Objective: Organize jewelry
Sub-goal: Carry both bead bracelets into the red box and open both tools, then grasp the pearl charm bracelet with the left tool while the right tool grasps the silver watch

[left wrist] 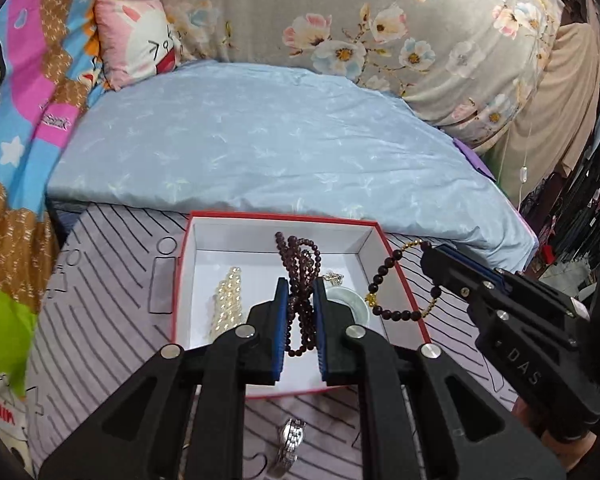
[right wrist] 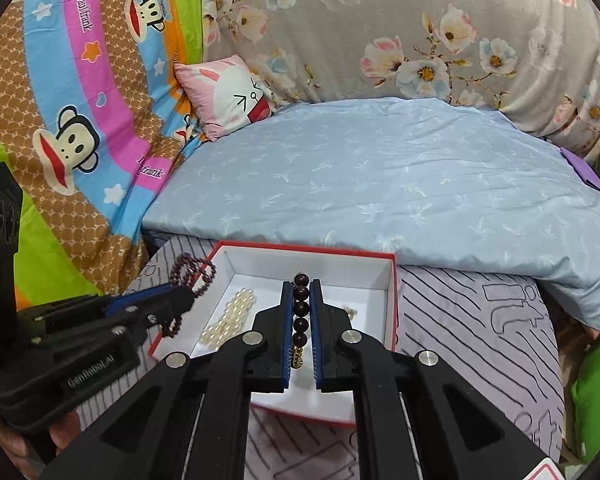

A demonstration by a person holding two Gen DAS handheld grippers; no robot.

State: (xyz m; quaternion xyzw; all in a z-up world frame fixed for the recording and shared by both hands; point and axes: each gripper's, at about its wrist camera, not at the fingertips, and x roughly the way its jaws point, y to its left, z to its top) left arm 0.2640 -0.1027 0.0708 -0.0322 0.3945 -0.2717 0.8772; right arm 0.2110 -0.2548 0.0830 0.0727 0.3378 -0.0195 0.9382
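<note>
A red box with a white inside point(left wrist: 236, 256) sits on a striped mat; it also shows in the right wrist view point(right wrist: 384, 280). My left gripper point(left wrist: 300, 288) is shut on a dark red bead necklace point(left wrist: 300, 256) and holds it over the box; the same necklace shows in the right wrist view point(right wrist: 192, 276). My right gripper point(right wrist: 301, 284) is shut on a dark bead bracelet with gold beads point(right wrist: 301, 308), over the box's right side point(left wrist: 396, 312). A pearl strand point(left wrist: 228, 304) and a pale jade bangle point(left wrist: 352, 300) lie in the box.
A silver watch point(left wrist: 290, 440) lies on the striped mat point(left wrist: 100, 320) in front of the box. A light blue quilt point(left wrist: 260, 140) lies behind it, with a pink pillow point(left wrist: 140, 36) and floral bedding point(left wrist: 360, 20). Clothes hang at the right.
</note>
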